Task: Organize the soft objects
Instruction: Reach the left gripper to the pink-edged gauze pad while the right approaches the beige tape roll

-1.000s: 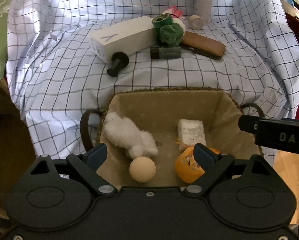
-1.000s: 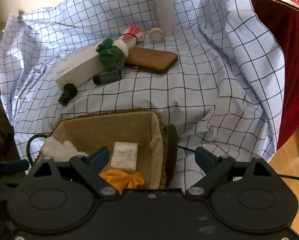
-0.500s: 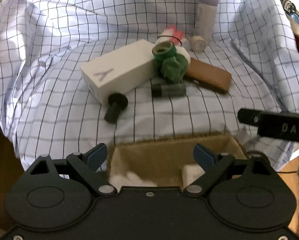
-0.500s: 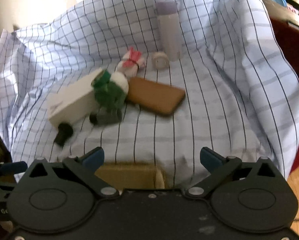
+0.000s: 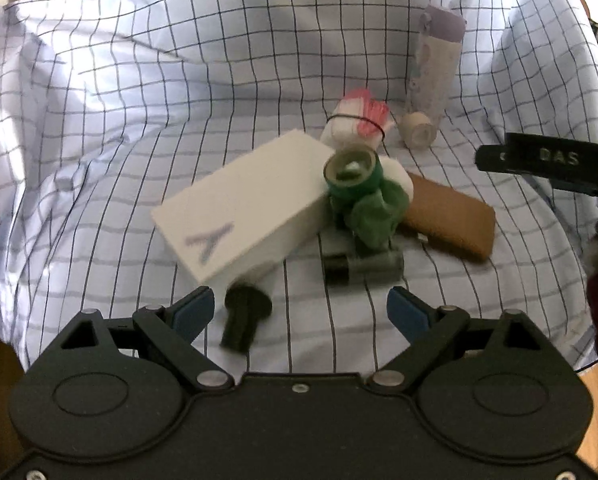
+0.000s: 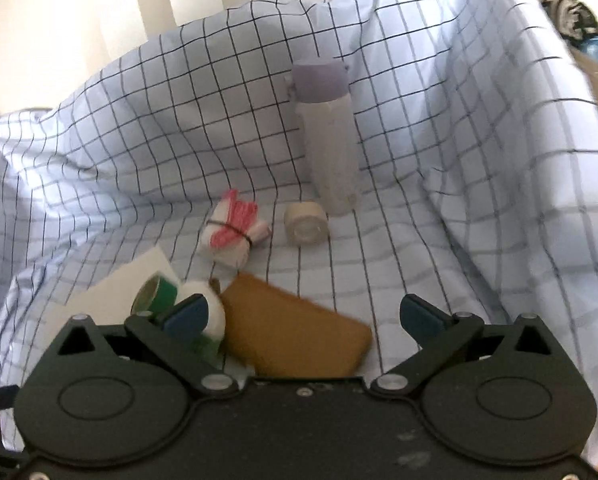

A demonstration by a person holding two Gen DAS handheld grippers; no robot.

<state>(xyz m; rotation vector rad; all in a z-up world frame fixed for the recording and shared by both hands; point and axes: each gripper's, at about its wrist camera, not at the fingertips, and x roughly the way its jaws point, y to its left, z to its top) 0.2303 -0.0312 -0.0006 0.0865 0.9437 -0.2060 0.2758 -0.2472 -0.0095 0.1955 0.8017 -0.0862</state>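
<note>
A crumpled green cloth [image 5: 375, 210] lies in the middle of the checked sheet [image 5: 99, 120], below a green tape roll [image 5: 351, 170]. A pink-and-white cloth bundle [image 5: 357, 122] tied with a black band lies behind them; it also shows in the right wrist view [image 6: 235, 232]. My left gripper [image 5: 301, 314] is open and empty, just short of the pile. My right gripper [image 6: 303, 316] is open and empty, over the brown case [image 6: 295, 336]; part of it shows in the left wrist view [image 5: 547, 162]. The basket is out of view.
A white box [image 5: 243, 212], a black knob [image 5: 245, 316], a dark grey cylinder [image 5: 363, 266], a brown case [image 5: 447, 216], a beige tape roll [image 6: 305, 224] and a tall lilac-capped bottle [image 6: 327, 136] lie on the sheet. The sheet rises in folds behind and at the right.
Both grippers have moved forward from above the basket toward the pile on the sheet. The basket and its contents have dropped out of view. Both jaws stay open.
</note>
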